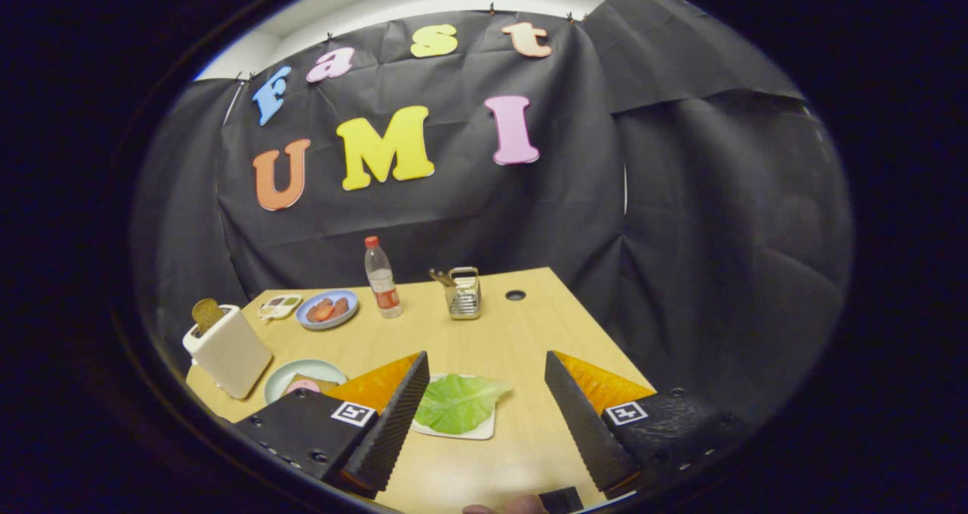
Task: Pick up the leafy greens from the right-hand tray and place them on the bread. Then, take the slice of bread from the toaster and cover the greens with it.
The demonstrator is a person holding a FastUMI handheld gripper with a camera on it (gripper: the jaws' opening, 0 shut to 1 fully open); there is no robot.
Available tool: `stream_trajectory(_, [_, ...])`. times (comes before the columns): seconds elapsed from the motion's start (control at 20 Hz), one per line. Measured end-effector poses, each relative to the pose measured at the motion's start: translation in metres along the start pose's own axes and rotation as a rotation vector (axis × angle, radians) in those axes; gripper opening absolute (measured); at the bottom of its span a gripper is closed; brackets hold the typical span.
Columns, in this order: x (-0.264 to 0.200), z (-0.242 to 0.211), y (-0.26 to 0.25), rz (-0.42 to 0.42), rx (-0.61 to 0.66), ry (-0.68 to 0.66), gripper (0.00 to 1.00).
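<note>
With the jaws of the gripper (484, 412) spread wide above the worktop (522, 332), the leafy greens (457, 402) lie on their tray (484, 429) between the fingertips; a shallow closure may drag the thin leaf instead of lifting it.

Wooden table (522, 340): light surface, round cable hole (515, 295) near far edge. Clear plastic bottle (382, 278), red cap, upright at centre rear. Wire mesh holder (463, 292) just right of bottle, utensils inside. Blue plate (327, 309) left of bottle, reddish food on it. Small tray (279, 306) beside plate, contents unclear.
</note>
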State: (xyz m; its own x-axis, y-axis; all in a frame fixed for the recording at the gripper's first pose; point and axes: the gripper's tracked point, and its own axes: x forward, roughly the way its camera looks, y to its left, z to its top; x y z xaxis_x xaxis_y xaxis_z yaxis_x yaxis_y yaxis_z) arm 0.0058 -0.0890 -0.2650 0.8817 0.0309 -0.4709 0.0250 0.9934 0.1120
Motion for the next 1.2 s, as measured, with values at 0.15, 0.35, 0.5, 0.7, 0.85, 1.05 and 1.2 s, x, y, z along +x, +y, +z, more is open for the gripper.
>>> stream_trajectory(0.15, [0.048, -0.031, -0.014, 0.021, 0.016, 0.070, 0.96])
stream_trajectory(0.35, [0.102, -0.064, -0.021, 0.051, 0.020, 0.130, 0.96])
stream_trajectory(0.5, [0.131, -0.081, -0.021, 0.081, 0.046, 0.176, 0.96])
stream_trajectory(0.7, [0.151, -0.101, -0.023, 0.099, 0.069, 0.223, 0.95])
stream_trajectory(0.85, [0.162, -0.112, -0.021, 0.109, 0.094, 0.249, 0.95])
stream_trajectory(1.05, [0.167, -0.119, -0.015, 0.117, 0.118, 0.268, 0.81])
stream_trajectory(1.2, [0.168, -0.121, -0.009, 0.128, 0.121, 0.284, 0.68])
